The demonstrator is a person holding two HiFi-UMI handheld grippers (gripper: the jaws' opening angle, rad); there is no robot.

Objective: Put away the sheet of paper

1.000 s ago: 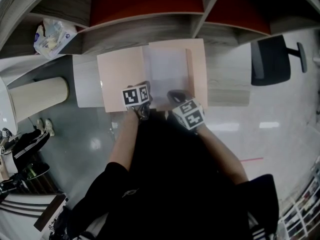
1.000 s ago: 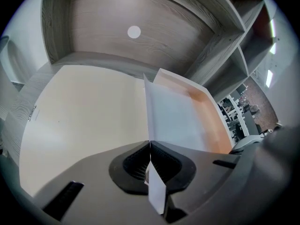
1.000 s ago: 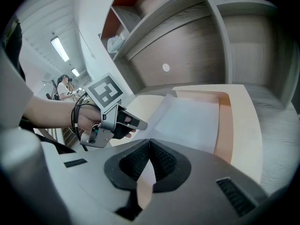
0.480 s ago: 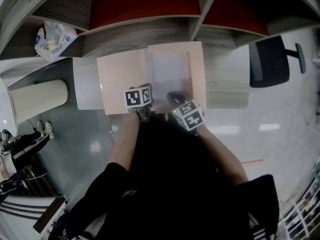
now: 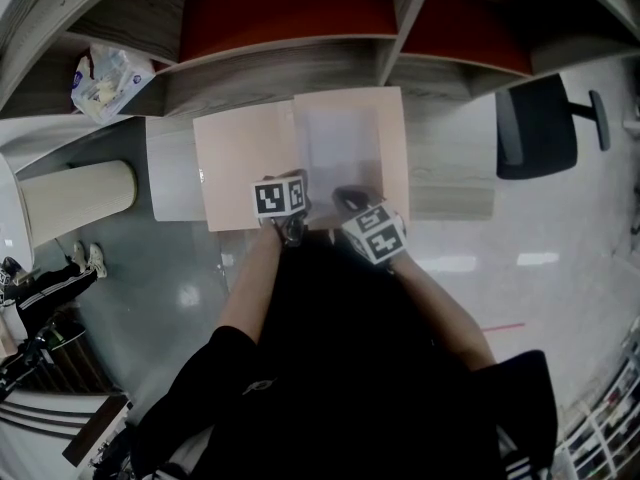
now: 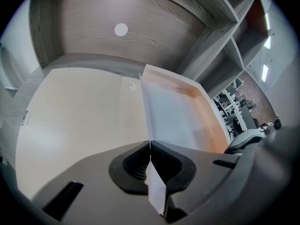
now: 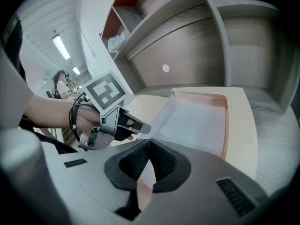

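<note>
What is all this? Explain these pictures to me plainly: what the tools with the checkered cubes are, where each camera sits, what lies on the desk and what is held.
There is no robot here. A person holds a two-jaw hand tool in each hand. The head view comes from a camera on the person's head, looking down. The other two views come from cameras riding on the left gripper and the right gripper. On the wooden desk lies an open peach folder with a white sheet of paper in its right half. Both grippers are shut, apparently on the sheet's near edge.

Tight on paper (image 6: 171, 121) — left hand-held gripper (image 6: 150, 145)
</note>
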